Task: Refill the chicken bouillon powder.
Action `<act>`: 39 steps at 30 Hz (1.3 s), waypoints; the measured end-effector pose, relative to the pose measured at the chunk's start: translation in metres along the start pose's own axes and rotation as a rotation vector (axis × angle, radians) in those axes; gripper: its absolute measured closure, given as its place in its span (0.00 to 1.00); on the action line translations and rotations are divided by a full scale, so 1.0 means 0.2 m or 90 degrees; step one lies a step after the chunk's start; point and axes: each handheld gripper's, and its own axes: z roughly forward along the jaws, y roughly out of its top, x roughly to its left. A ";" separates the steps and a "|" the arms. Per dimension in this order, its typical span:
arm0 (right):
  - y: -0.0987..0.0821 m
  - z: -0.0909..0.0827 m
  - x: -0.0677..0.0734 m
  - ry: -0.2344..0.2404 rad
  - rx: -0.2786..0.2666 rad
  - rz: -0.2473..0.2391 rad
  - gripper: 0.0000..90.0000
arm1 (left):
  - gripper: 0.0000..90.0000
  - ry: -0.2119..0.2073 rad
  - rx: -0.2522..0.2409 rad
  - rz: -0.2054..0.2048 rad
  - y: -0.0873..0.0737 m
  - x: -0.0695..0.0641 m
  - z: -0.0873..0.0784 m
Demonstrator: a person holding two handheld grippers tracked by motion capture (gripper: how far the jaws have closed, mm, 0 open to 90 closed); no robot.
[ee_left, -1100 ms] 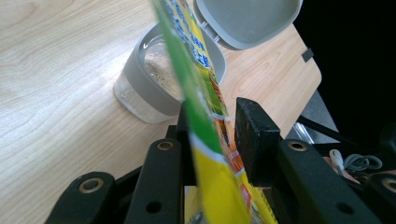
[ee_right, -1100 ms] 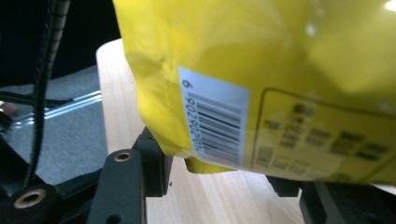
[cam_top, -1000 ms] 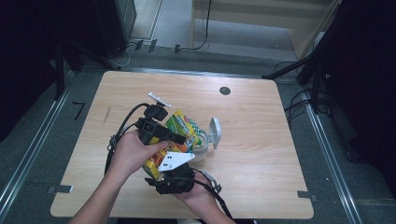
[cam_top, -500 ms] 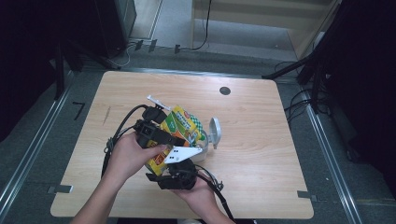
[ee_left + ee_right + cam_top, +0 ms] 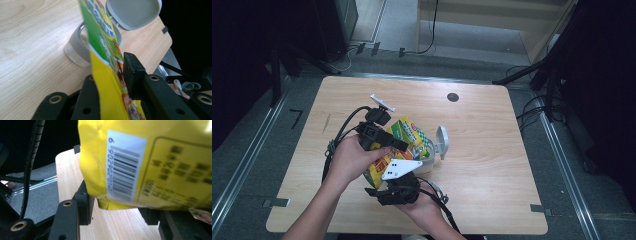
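Since a second ago: bag (image 5: 404, 137) is tipped further toward the canister (image 5: 428, 155); left gripper (image 5: 110, 77) jaws have just been closing, with the bag's edge between them.
Left grip: pads pinch the bag's thin side, film standing edge-on between the black jaws.
Right grip: right gripper (image 5: 117, 207) is clamped on the bag's lower corner, barcode side up.
Bag position: held off the table (image 5: 492, 130), mouth angled over the open canister; lid (image 5: 441, 141) is flipped back.
Doing it well, likely: keep the mouth above the opening, raise the bottom slowly, and don't crush the film shut.
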 end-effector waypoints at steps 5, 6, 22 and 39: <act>0.01 0.00 0.01 -0.015 0.007 -0.015 0.64 | 0.91 0.010 0.014 0.002 0.03 0.00 0.00; 0.01 0.00 0.00 -0.019 0.004 -0.015 0.64 | 0.91 0.014 0.015 0.003 0.03 0.00 0.00; 0.04 0.02 -0.04 0.001 -0.013 0.030 0.63 | 0.93 0.025 0.021 -0.011 0.09 0.01 0.00; 0.07 0.00 -0.05 0.006 -0.014 0.035 0.64 | 0.93 0.032 0.029 -0.024 0.15 -0.03 0.00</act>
